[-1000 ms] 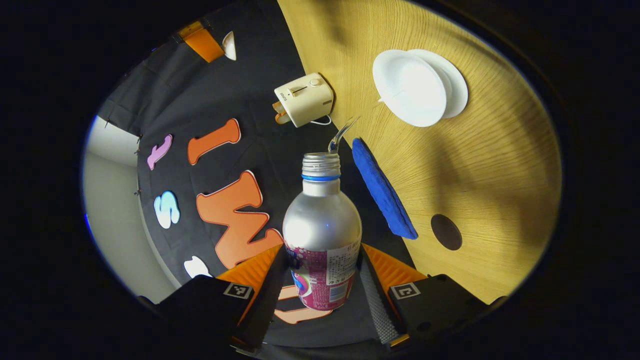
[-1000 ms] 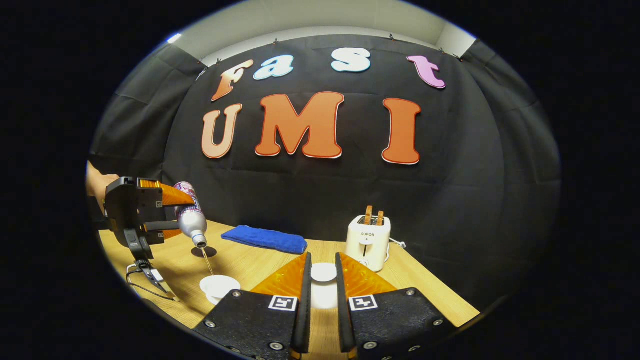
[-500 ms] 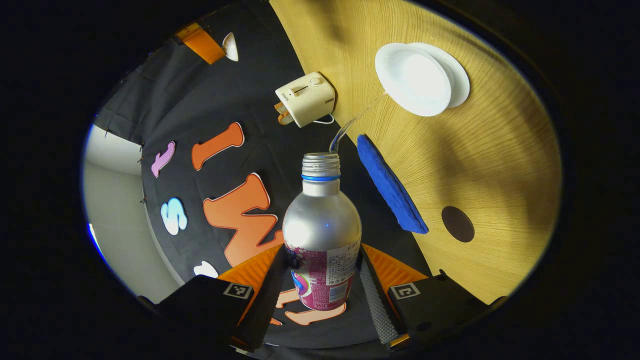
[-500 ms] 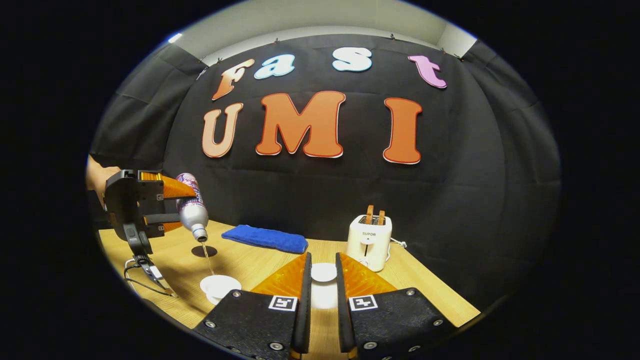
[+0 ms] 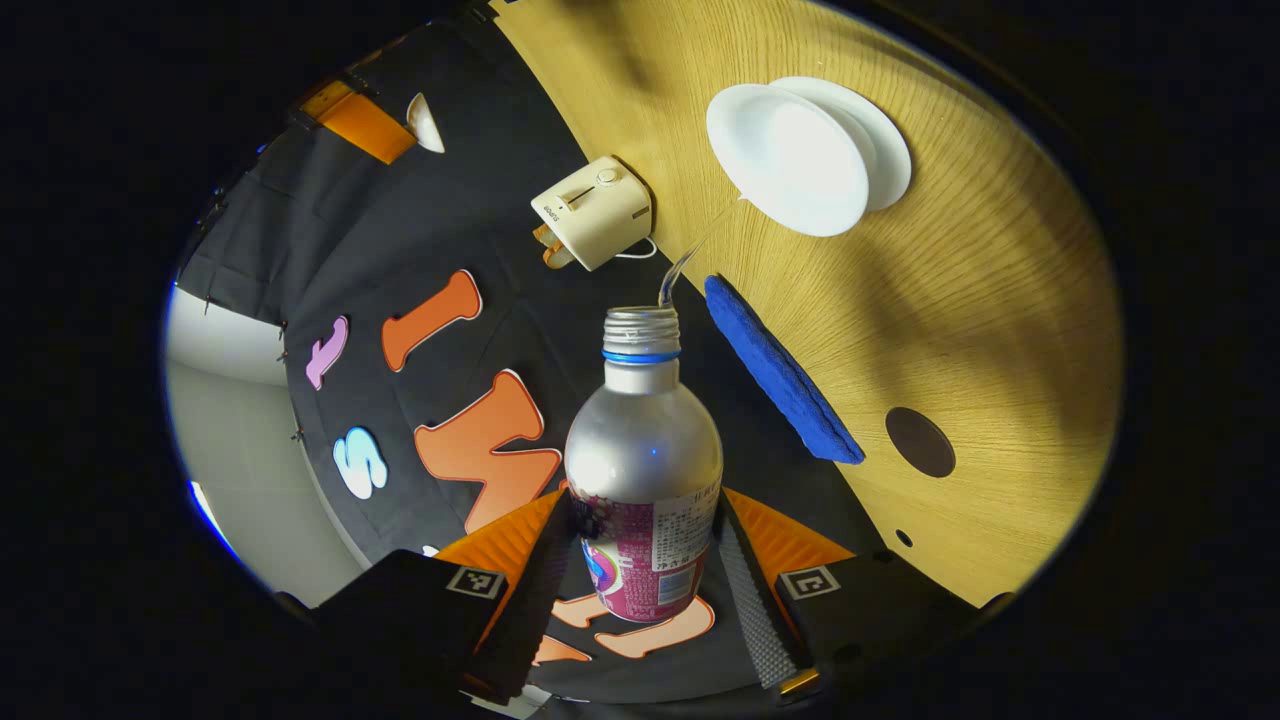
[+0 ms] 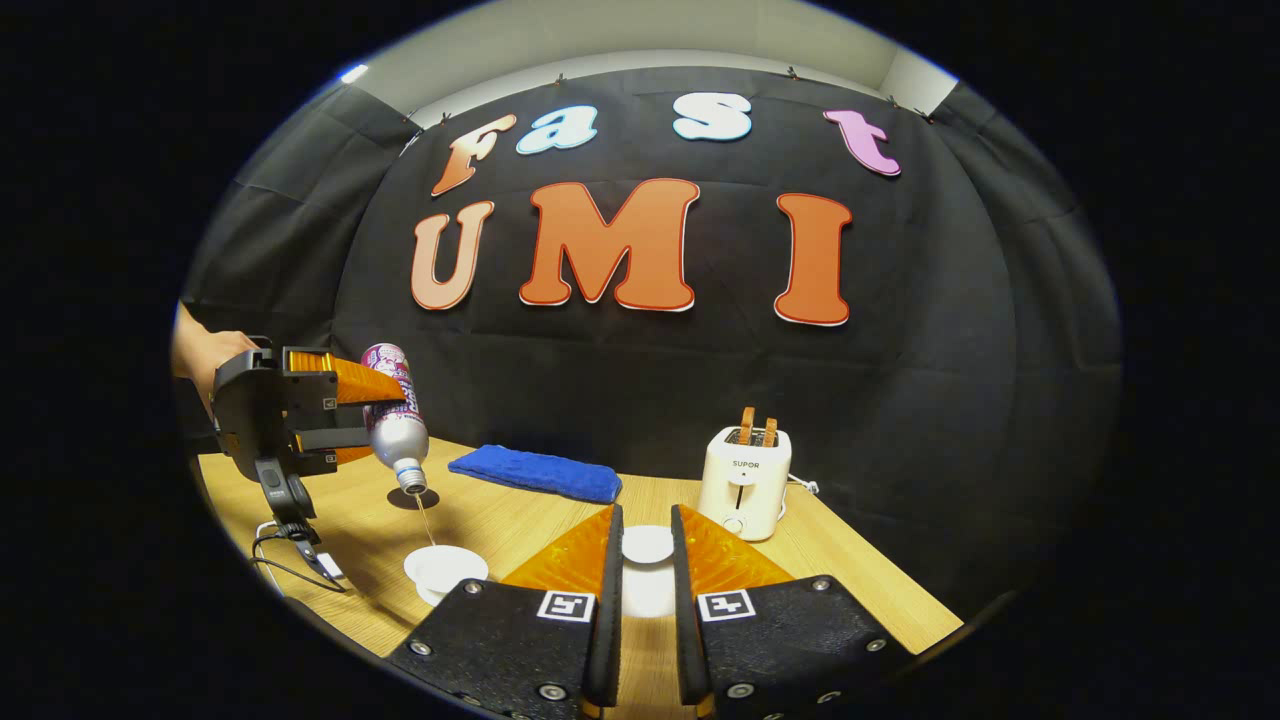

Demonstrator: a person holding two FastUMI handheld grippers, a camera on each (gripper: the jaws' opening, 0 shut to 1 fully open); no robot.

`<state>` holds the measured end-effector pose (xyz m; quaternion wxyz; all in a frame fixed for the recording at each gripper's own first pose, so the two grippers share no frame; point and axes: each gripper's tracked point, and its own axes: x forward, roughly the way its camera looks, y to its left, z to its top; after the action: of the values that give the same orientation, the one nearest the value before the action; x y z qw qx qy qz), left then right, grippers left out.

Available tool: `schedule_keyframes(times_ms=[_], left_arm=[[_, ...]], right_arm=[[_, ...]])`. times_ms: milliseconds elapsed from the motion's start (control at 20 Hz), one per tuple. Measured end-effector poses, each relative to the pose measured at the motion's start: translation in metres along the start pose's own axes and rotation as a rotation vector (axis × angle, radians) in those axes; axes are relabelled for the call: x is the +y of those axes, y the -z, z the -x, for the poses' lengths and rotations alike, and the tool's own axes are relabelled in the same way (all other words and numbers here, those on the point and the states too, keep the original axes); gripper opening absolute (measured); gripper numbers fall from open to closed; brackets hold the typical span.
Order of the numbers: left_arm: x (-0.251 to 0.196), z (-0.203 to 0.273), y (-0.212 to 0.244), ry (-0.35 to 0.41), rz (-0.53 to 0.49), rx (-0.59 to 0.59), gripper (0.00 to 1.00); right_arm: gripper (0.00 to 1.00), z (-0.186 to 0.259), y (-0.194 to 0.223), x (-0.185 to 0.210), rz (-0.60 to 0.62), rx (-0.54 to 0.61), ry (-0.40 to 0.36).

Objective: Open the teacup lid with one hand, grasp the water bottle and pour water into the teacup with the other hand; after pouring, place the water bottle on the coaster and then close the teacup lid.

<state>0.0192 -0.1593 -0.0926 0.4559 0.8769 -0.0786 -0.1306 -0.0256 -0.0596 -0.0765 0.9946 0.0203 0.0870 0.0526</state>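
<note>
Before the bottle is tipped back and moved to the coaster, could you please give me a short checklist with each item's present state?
1. Left gripper fingers clamp the silver metal water bottle with pink label: ok.
2. Water stream reaches the white teacup on its saucer: ok.
3. Fill level in the teacup: cannot tell.
4. Round dark coaster on the wooden table bare for the bottle: ok.
5. Right gripper holds the white round lid between its fingers: ok.
6. Blue folded cloth lies apart from the coaster: ok.
</note>
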Motion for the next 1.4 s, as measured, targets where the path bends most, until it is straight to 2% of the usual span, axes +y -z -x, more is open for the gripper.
schedule_keyframes(times_ms=[50, 350, 400, 450, 500, 600, 650, 900, 1150, 1300, 1400], left_arm=[[0.000, 0.003, -0.002, -0.005, -0.007, -0.002, 0.83], [0.002, 0.009, -0.008, -0.029, -0.049, -0.018, 0.84], [0.002, 0.009, -0.011, -0.030, -0.054, -0.023, 0.84], [0.003, 0.007, -0.011, -0.034, -0.059, -0.024, 0.84], [0.002, 0.004, -0.013, -0.038, -0.062, -0.027, 0.84], [0.004, 0.006, -0.013, -0.045, -0.066, -0.026, 0.84], [0.004, 0.006, -0.014, -0.050, -0.069, -0.027, 0.85], [0.008, 0.006, -0.016, -0.073, -0.063, -0.033, 0.85], [0.016, 0.010, -0.012, -0.127, 0.010, -0.041, 0.85], [0.026, 0.017, -0.001, -0.182, 0.117, -0.034, 0.82], [0.032, 0.020, 0.005, -0.217, 0.200, -0.028, 0.84]], right_arm=[[0.23, 0.002, 0.001, 0.001, 0.000, -0.002, 0.000], [0.23, 0.002, 0.000, 0.009, 0.005, -0.003, -0.016], [0.19, 0.003, 0.000, 0.009, 0.006, -0.003, -0.015], [0.19, 0.002, 0.001, 0.009, 0.005, -0.002, -0.016], [0.24, 0.003, -0.001, 0.011, 0.004, -0.003, -0.019], [0.19, 0.002, -0.002, 0.014, -0.001, -0.004, -0.026], [0.23, 0.003, -0.002, 0.015, 0.000, -0.006, -0.026], [0.23, 0.001, -0.002, 0.023, 0.001, -0.003, -0.039], [0.23, -0.002, -0.004, 0.034, -0.004, 0.001, -0.057], [0.23, -0.004, -0.003, 0.040, -0.009, 0.006, -0.068], [0.24, -0.007, -0.005, 0.047, -0.015, 0.009, -0.080]])
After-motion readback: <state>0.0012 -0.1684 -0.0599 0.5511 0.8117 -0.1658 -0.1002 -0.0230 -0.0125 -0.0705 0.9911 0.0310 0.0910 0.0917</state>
